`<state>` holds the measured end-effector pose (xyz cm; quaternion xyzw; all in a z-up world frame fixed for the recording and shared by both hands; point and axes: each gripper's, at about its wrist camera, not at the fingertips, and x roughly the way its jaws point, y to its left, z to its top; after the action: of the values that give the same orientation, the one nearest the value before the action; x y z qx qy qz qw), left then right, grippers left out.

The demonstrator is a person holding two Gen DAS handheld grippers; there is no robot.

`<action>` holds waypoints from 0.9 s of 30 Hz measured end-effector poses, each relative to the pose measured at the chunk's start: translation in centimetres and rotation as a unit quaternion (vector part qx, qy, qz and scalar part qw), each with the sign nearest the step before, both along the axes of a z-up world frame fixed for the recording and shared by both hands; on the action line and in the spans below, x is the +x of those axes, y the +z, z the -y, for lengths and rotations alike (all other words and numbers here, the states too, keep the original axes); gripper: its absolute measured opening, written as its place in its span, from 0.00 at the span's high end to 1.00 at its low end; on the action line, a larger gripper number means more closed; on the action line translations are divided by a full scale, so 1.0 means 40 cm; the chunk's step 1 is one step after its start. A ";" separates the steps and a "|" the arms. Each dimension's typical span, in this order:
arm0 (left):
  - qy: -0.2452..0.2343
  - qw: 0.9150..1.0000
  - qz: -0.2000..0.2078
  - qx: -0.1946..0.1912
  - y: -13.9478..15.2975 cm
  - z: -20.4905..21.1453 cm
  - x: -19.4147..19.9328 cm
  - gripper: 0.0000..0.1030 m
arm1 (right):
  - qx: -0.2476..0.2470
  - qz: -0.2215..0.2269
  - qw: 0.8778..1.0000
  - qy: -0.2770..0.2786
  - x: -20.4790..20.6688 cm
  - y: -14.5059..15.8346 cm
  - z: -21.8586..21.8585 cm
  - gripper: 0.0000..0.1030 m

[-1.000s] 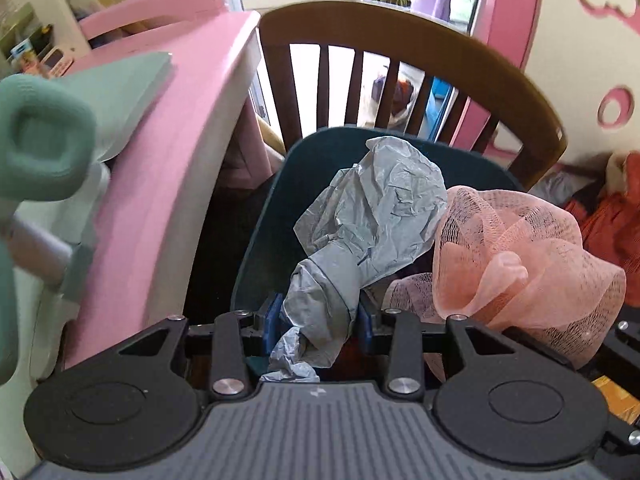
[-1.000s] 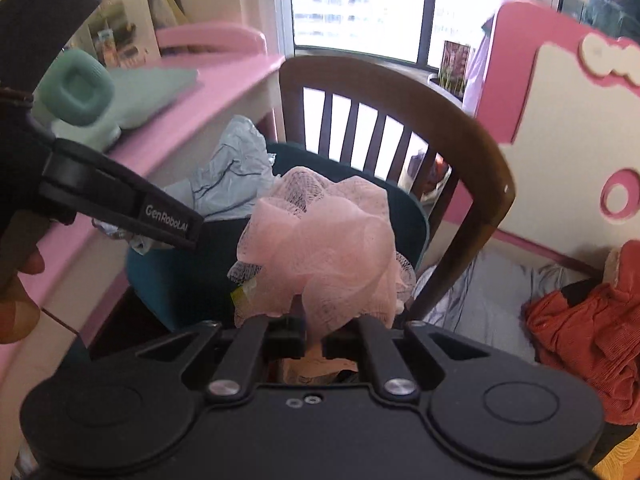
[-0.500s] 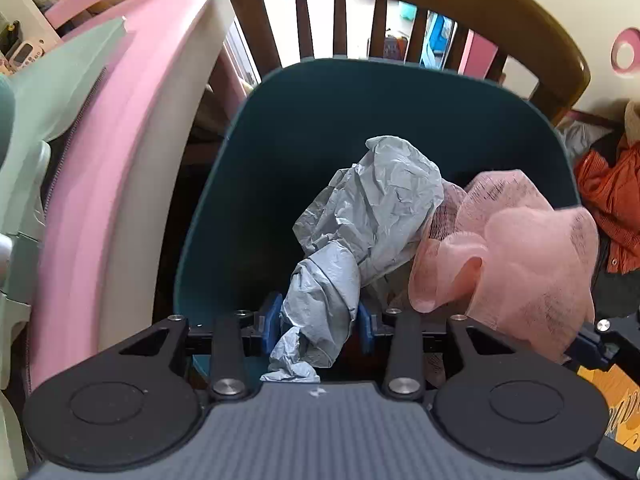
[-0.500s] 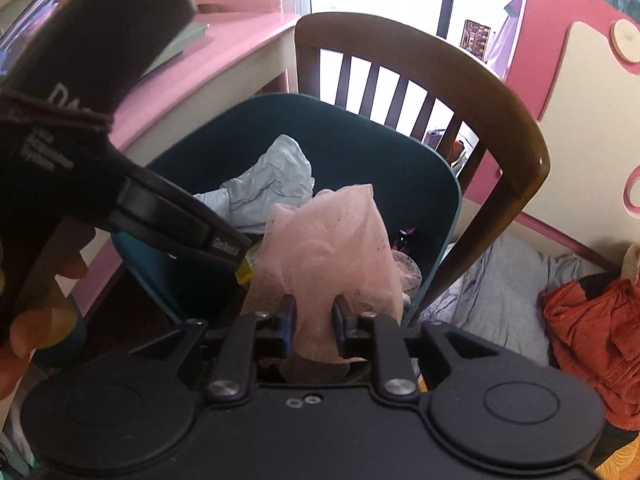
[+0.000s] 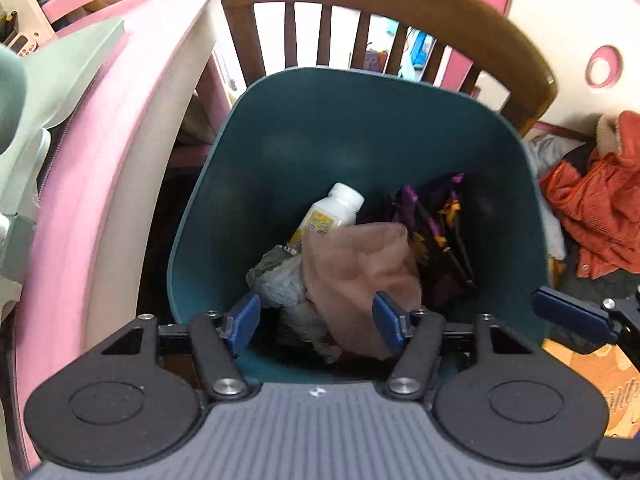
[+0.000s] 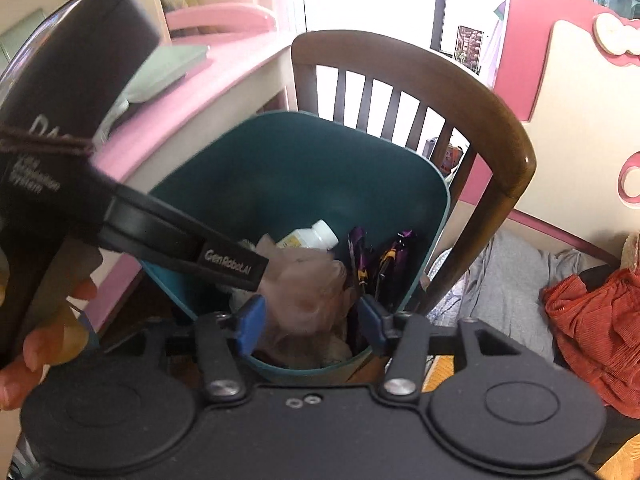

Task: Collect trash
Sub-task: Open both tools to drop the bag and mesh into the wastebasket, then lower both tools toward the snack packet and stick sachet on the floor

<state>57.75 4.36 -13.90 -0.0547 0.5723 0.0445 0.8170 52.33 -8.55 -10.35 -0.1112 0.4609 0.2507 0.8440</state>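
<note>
carrier: teal bin [image 5: 280,148], just beyond the spread jaws of both grippers | inside: pink mesh [image 5: 356,268] nearest the jaws, grey plastic bag [image 5: 280,280] left of it, white bottle [image 5: 332,212] farther in, purple wrappers [image 5: 432,220] to the right | behind bin: wooden chair [image 5: 460,20]

A child's bedroom at home: pink desk [image 5: 92,184] left of the gripper, wooden chair [image 6: 460,92] ahead, pink cartoon-cutout board [image 6: 580,92] and heaped clothes [image 6: 592,320] right.

"GenRobot.AI" on left tool [image 6: 232,266]
</note>
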 end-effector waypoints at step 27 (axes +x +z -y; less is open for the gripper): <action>-0.012 0.994 0.101 -0.027 0.132 -0.090 -0.385 0.23 | 0.088 0.013 0.996 -0.012 -0.245 0.072 0.059 0.06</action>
<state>42.36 7.97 -8.61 -0.0740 0.4884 0.0133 0.8694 42.55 -10.90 -7.45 -0.0341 0.4268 0.2792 0.8595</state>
